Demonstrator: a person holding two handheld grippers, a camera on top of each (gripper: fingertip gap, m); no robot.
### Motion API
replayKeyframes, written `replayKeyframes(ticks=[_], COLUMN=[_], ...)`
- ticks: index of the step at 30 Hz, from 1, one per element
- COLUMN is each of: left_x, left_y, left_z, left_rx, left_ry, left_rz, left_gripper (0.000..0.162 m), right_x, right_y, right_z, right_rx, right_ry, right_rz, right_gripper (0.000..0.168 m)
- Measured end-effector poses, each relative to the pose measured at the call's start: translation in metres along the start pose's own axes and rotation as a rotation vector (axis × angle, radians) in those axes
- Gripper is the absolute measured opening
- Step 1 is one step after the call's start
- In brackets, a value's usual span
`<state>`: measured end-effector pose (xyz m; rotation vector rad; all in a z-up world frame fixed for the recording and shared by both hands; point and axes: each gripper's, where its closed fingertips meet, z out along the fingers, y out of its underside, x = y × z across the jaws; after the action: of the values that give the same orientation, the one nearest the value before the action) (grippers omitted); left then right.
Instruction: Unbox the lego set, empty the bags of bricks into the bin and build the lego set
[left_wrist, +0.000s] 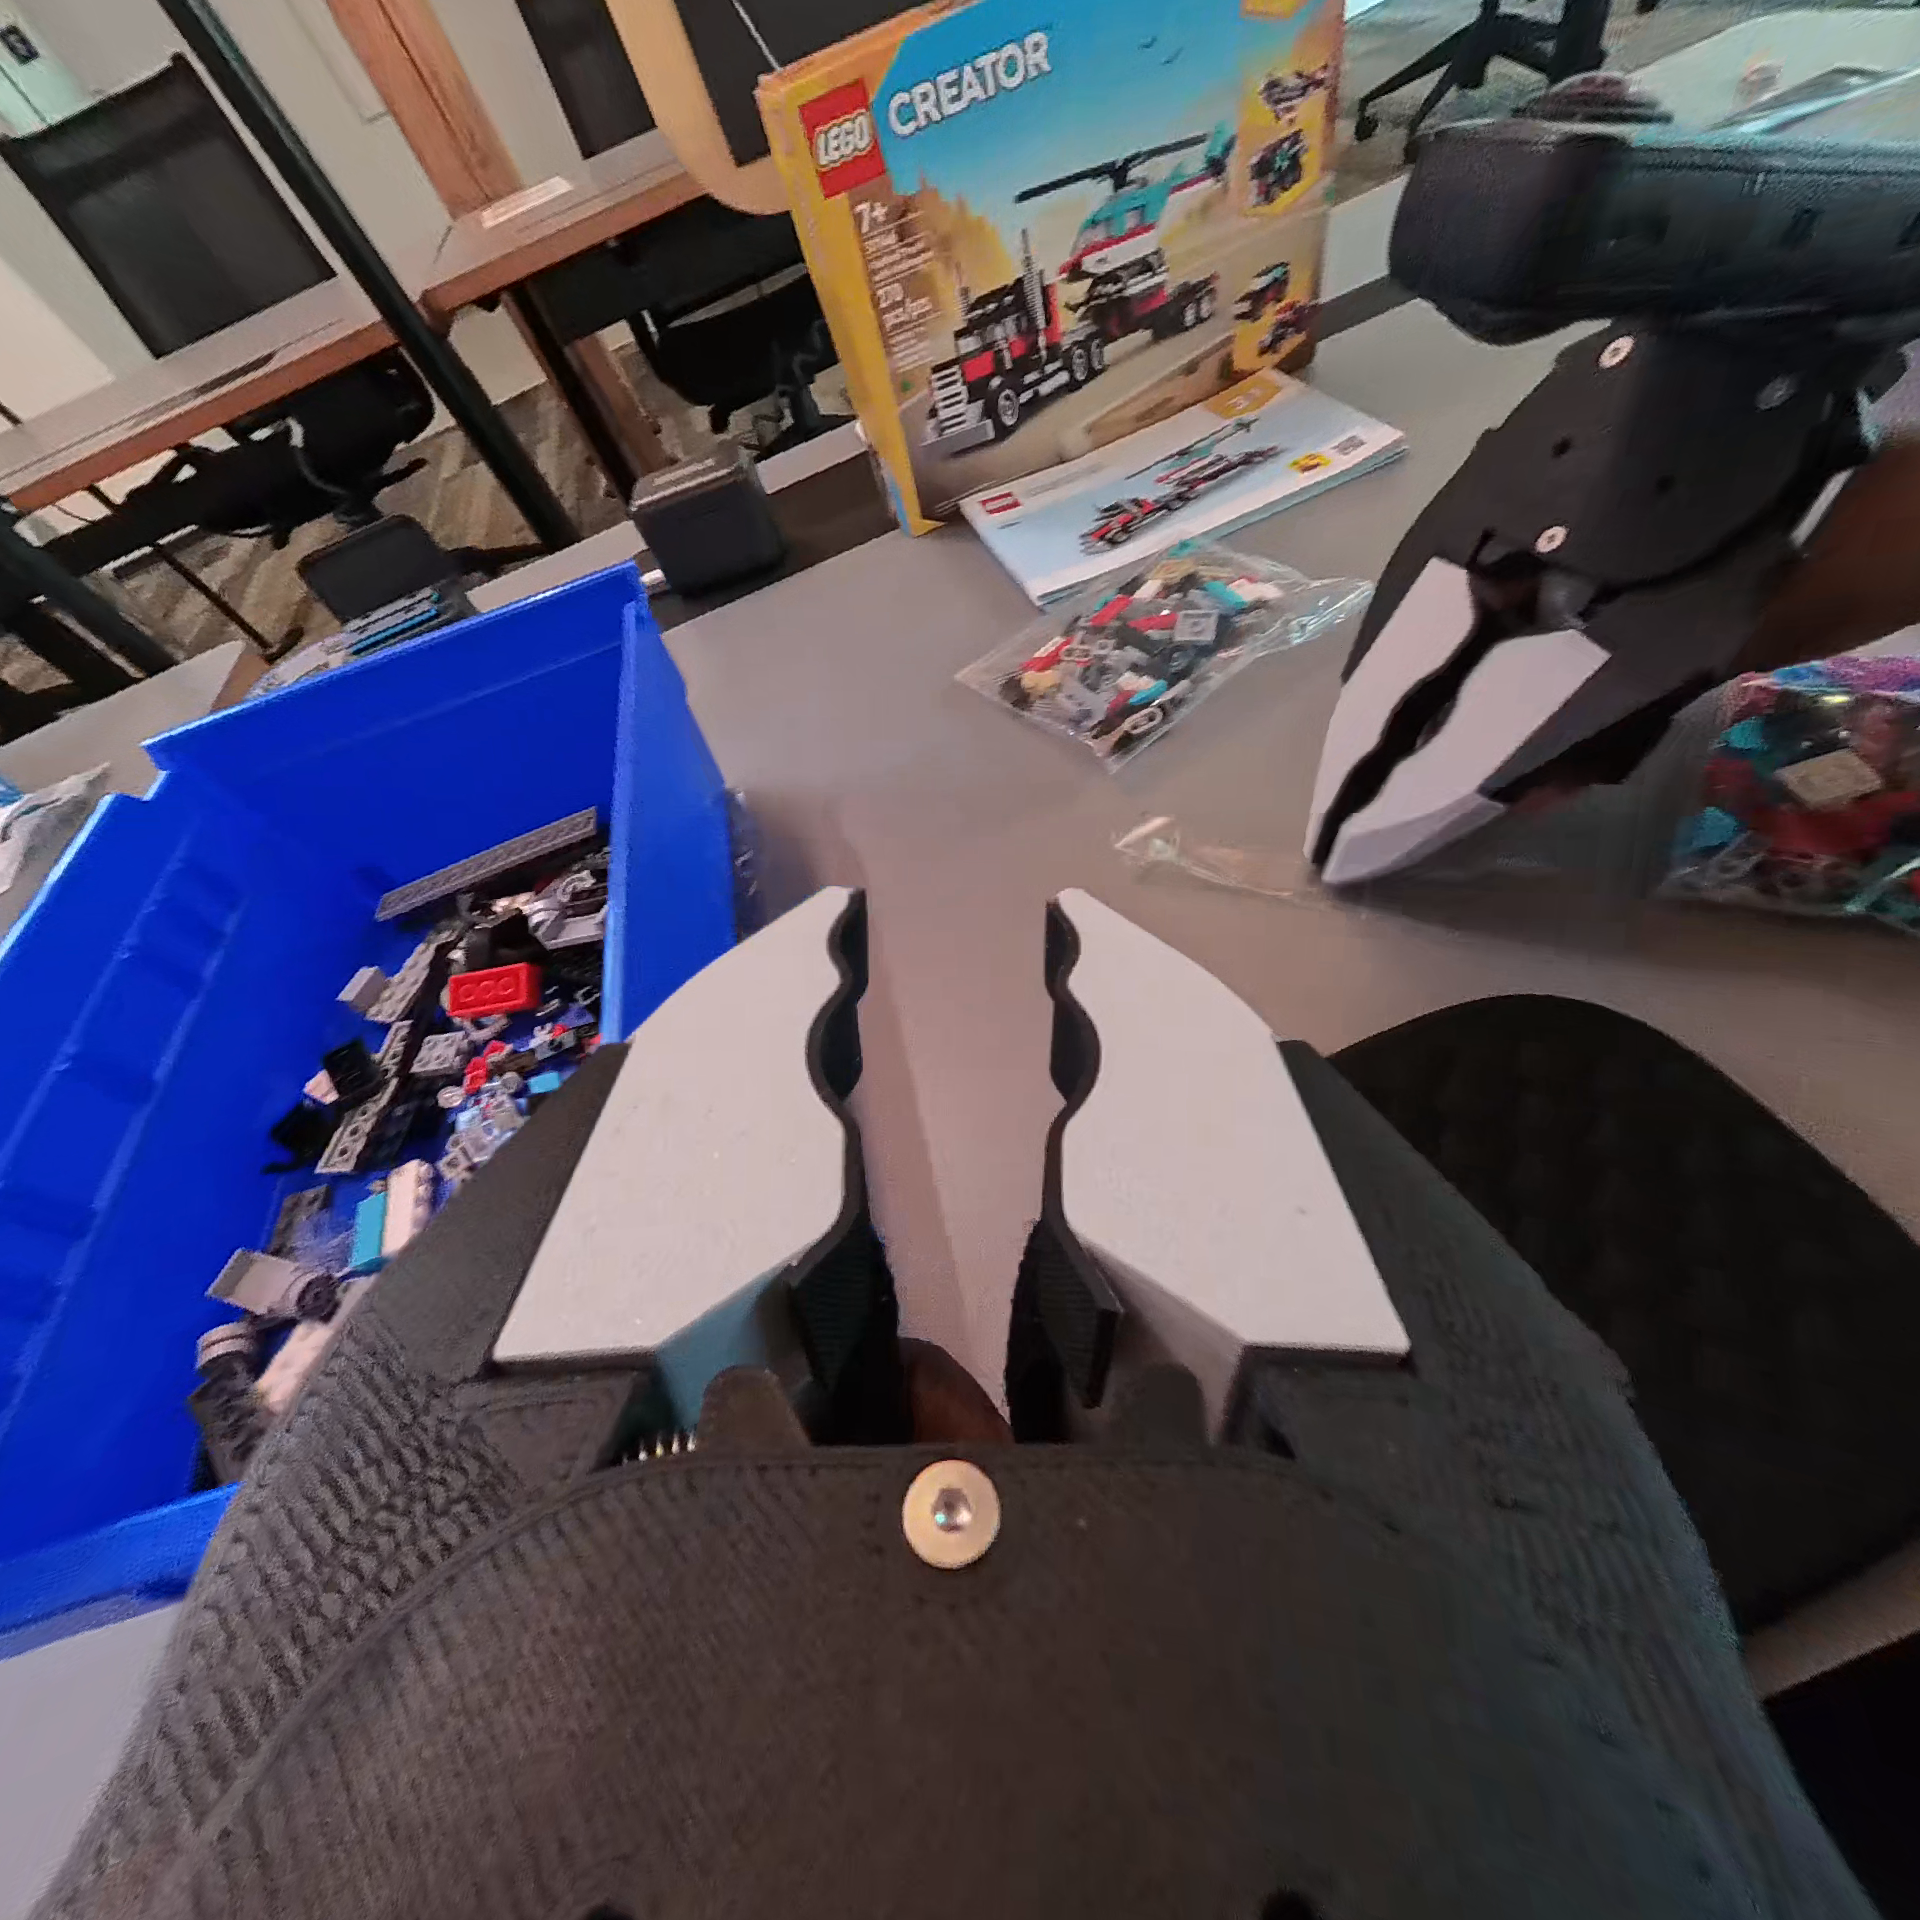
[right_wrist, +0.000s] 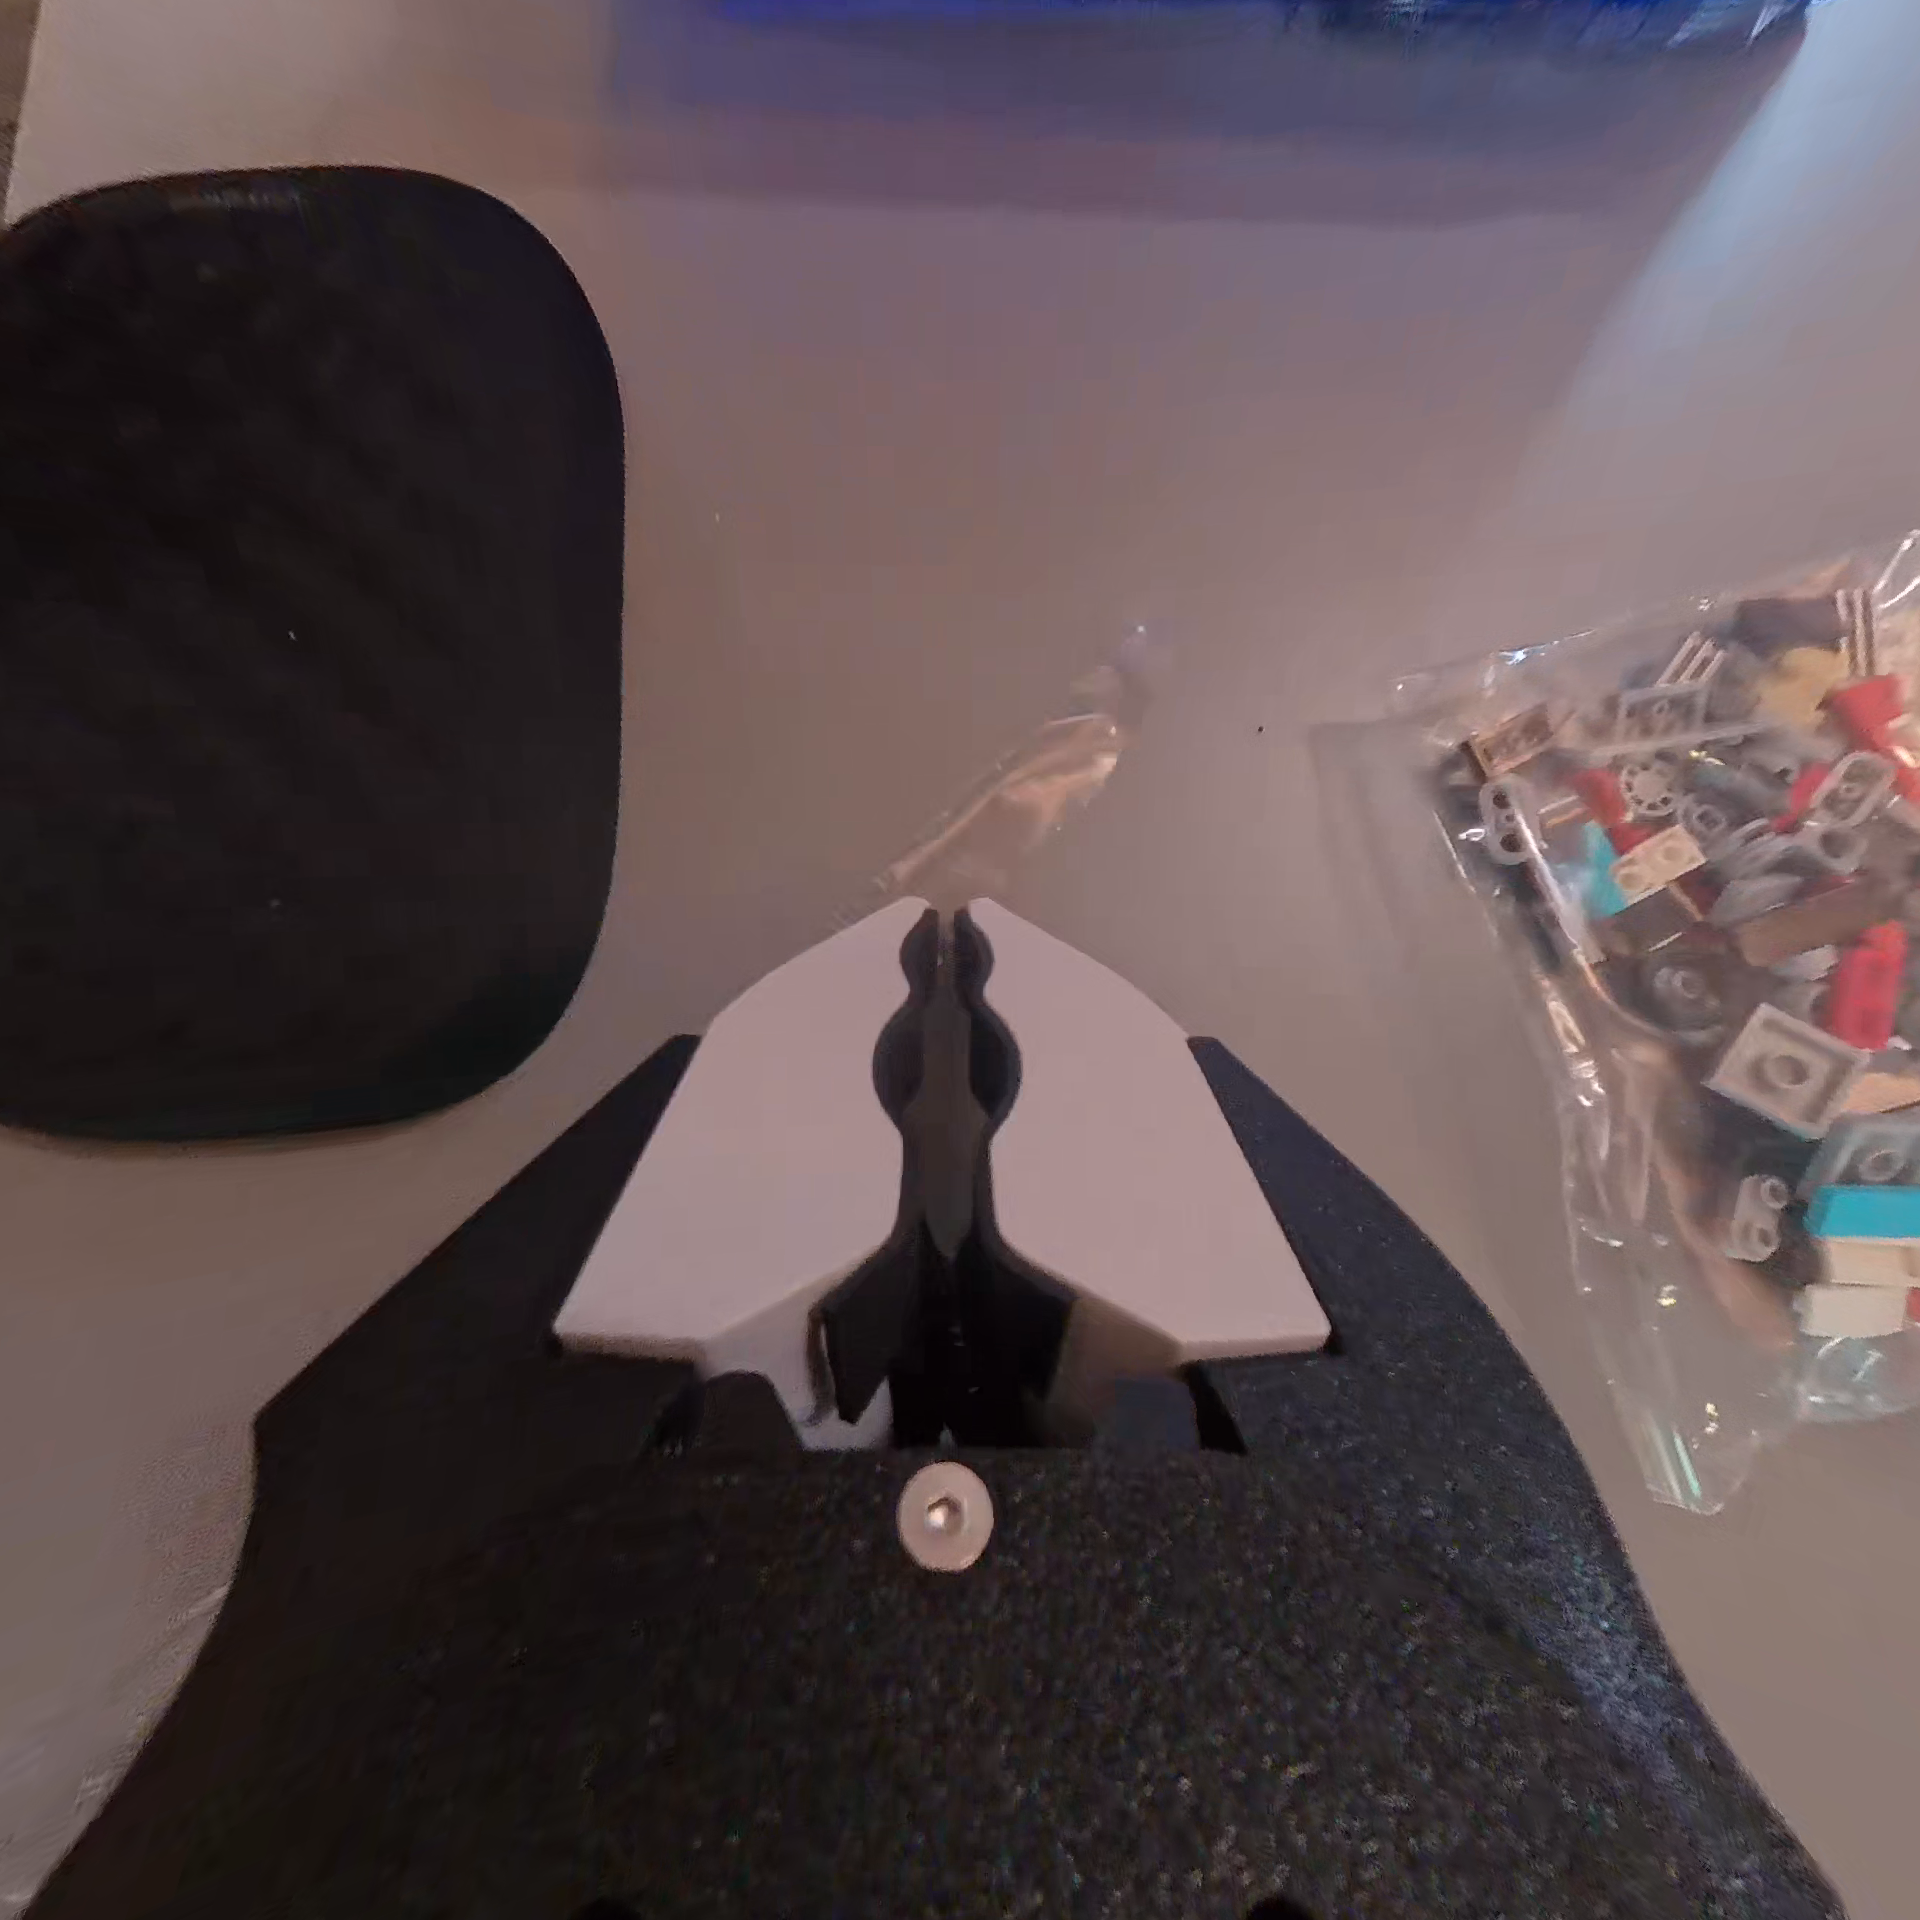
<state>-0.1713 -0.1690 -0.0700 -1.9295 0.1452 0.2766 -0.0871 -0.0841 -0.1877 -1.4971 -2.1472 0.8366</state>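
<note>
My left gripper is open and empty, just right of the blue bin, which holds several loose bricks. My right gripper is shut, its tips pinching a torn strip of clear plastic that lies on the grey table. It also shows in the left wrist view, touching the strip. A sealed bag of bricks lies right of it, also seen in the left wrist view. Another bag lies farther back. The set's box stands behind the booklet.
A black mat lies on the table between the grippers, at the left in the right wrist view. A small black cube device sits behind the bin. A crumpled clear bag lies left of the bin. Desks and chairs stand beyond the table. Spacing between my two grippers at the tips: around 15 centimetres.
</note>
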Motion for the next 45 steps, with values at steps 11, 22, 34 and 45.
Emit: replayKeyframes(ticks=[11, 22, 34, 45], left_x=[0.036, 0.052, 0.058, 0.062], left_y=[0.000, 0.005, 0.001, -0.003], left_z=[0.029, 0.037, 0.054, 0.067], left_rx=[-0.021, -0.040, -0.018, -0.034], left_ry=[0.153, 0.217, 0.276, 0.282], left_rz=[-0.014, -0.033, -0.056, -0.056], left_gripper=[0.032, 0.032, 0.032, 0.032], right_x=[0.014, 0.012, 0.173, 0.371], right_y=[-0.011, -0.021, 0.049, 0.252], right_z=[-0.039, 0.013, -0.156, -0.346], right_rx=[0.113, 0.039, 0.135, 0.240], right_ry=[0.031, 0.075, 0.684, 1.257], right_rz=[0.116, 0.051, 0.325, 0.989], right_gripper=[0.027, 0.002, 0.001, 0.000])
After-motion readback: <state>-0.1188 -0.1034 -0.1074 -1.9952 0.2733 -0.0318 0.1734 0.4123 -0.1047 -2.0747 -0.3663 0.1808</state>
